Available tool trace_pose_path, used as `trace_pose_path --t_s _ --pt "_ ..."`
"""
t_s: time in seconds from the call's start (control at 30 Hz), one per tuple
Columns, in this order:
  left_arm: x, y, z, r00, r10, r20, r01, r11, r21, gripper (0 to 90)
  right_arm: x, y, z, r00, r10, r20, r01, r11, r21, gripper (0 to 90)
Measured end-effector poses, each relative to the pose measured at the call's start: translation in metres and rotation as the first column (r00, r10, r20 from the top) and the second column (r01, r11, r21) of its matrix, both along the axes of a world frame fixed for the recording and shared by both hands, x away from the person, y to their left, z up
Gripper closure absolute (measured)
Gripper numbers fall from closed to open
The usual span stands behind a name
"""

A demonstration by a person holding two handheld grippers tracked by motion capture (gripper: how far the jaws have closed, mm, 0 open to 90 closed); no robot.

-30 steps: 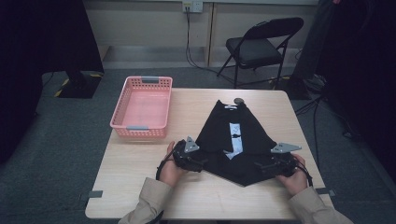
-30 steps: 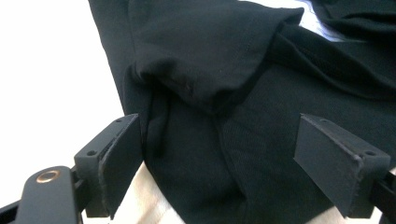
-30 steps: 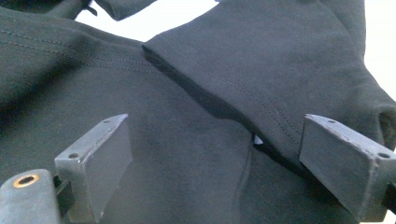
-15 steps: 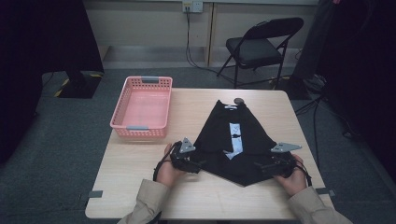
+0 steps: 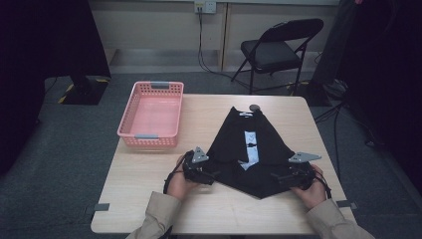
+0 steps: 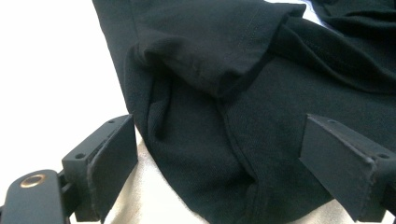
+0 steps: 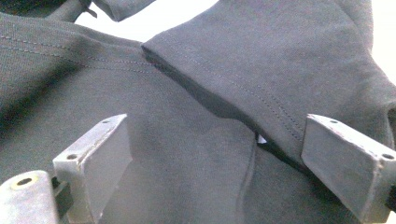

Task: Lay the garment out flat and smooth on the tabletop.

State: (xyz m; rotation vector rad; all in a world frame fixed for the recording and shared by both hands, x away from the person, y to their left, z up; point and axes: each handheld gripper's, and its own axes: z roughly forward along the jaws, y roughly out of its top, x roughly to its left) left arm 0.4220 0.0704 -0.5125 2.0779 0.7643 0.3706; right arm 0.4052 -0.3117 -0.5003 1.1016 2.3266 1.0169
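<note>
Two tongs flank a black shirt (image 5: 254,149) lying partly folded on the worktop (image 5: 149,189). Left tongs (image 5: 209,175) have just been opening, fabric between but unpressed; right tongs (image 5: 278,178) gape too, probably letting the folded sleeves settle flat.

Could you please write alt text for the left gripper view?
The left gripper stands with its two black jaws wide apart over a black garment, whose folded sleeve lies on top. Pale table shows to the left.
</note>
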Motion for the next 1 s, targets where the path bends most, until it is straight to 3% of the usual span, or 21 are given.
trace_pose_path --t_s 0.17,0.27,0.47,0.6,0.8,0.87,1.0 --pt "0.000 0.000 0.000 1.0000 0.000 -0.001 0.000 1.0000 -0.002 10.6 0.001 0.001 0.004 0.9998 -0.017 -0.014 0.017 0.9998 0.014 10.6" --pt "0.000 0.000 0.000 1.0000 0.001 -0.001 -0.001 1.0000 -0.002 10.4 0.003 0.004 0.011 0.9998 -0.015 -0.011 0.015 0.9983 0.056 13.8" --pt "0.000 0.000 0.000 1.0000 0.003 0.000 -0.003 1.0000 -0.001 10.3 0.009 0.020 0.024 0.9985 0.044 0.031 -0.046 0.9969 0.064 26.8" --pt "0.000 0.000 0.000 1.0000 0.003 -0.001 -0.003 1.0000 -0.001 10.3 0.020 0.036 0.024 0.9981 0.062 0.005 -0.062 0.9971 0.043 36.2" --pt "0.000 0.000 0.000 1.0000 0.003 -0.001 -0.003 1.0000 -0.001 10.3 0.032 0.047 0.019 0.9970 0.071 -0.031 -0.068 0.9948 0.075 55.8" --pt "0.000 0.000 0.000 1.0000 0.003 -0.001 -0.003 1.0000 -0.001 10.3 0.033 0.053 0.015 0.9964 0.078 -0.034 -0.077 0.9965 0.030 62.0" --pt "0.000 0.000 0.000 1.0000 0.003 -0.001 -0.003 1.0000 -0.001 10.3 0.031 0.057 0.013 0.9968 0.076 -0.026 -0.076 0.9970 -0.013 62.8"
